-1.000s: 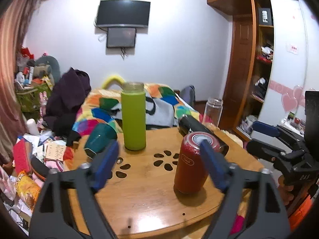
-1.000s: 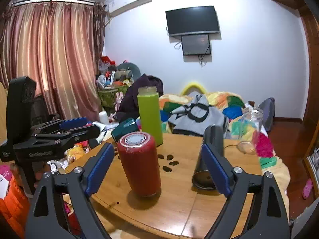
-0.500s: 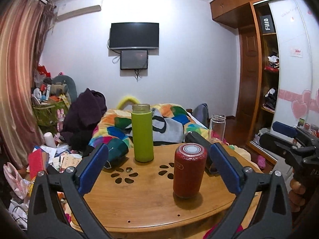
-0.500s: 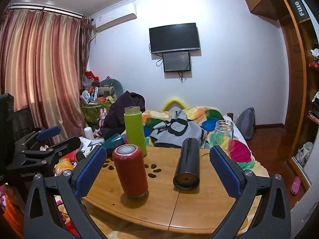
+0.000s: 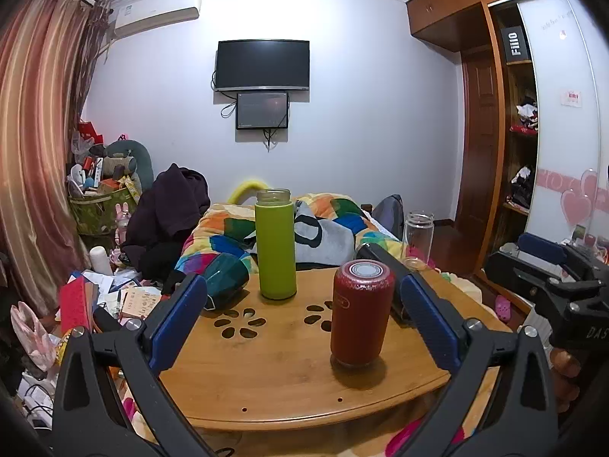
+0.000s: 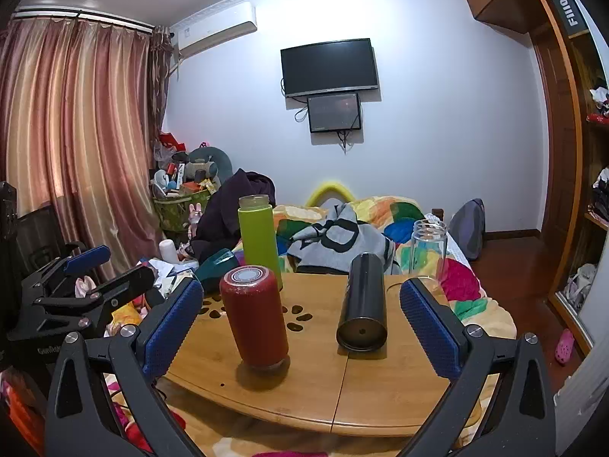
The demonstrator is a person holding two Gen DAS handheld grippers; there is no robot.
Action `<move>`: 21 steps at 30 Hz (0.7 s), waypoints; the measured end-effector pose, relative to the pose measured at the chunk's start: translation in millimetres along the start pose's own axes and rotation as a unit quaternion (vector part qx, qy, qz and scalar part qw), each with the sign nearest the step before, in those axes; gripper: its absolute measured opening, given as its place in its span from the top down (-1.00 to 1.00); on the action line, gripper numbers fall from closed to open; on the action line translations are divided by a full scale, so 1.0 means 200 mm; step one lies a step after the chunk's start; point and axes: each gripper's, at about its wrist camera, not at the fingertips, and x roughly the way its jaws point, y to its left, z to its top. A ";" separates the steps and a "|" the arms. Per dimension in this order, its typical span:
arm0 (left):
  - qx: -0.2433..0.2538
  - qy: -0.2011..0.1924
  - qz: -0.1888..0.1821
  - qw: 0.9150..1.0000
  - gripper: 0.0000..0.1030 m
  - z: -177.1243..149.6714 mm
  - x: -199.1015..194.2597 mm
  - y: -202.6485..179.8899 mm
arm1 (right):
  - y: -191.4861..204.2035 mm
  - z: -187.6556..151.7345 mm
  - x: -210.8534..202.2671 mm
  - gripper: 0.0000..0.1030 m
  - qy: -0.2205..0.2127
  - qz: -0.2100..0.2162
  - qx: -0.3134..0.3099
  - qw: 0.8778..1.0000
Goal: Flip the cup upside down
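The red cup (image 5: 361, 314) stands on the round wooden tabletop (image 5: 274, 365), a stout cylinder with a faintly speckled, matte skin and a pale ringed disc facing up; whether that disc is its base or a lid cannot be told, so it may already be inverted. It sits toward the near edge, at about 4 o'clock from the tabletop's centre in the left wrist view, probably because that is within easy reach of either tool. The left tool (image 5: 302, 323) hangs before the tabletop with its blue ribbed pads spread wide and nothing between them; the right tool (image 6: 300, 329) is likewise spread and empty, pointed at the gap between the red cup and a black tumbler (image 6: 362, 302). That tumbler is smooth and dark and lies on its side, closed end toward the right wrist camera. At about 12 o'clock stands a tall lime-green bottle (image 5: 275, 244) with a soft-looking sleeve and a glass neck; at about 10 o'clock a teal cup (image 5: 224, 280) lies tipped over. A clear glass jar (image 6: 428, 249) stands at the far right edge. Petal-shaped cutouts (image 5: 239, 321) pierce the bamboo-like top.
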 end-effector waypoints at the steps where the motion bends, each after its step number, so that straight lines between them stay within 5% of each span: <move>1: 0.002 0.000 0.001 1.000 -1.00 -0.01 0.00 0.00 | 0.00 0.00 0.00 -1.00 0.001 0.000 0.000 1.000; 21: 0.007 -0.003 -0.002 1.000 -1.00 -0.01 -0.01 -0.02 | 0.01 0.00 0.01 -1.00 0.003 0.004 0.000 1.000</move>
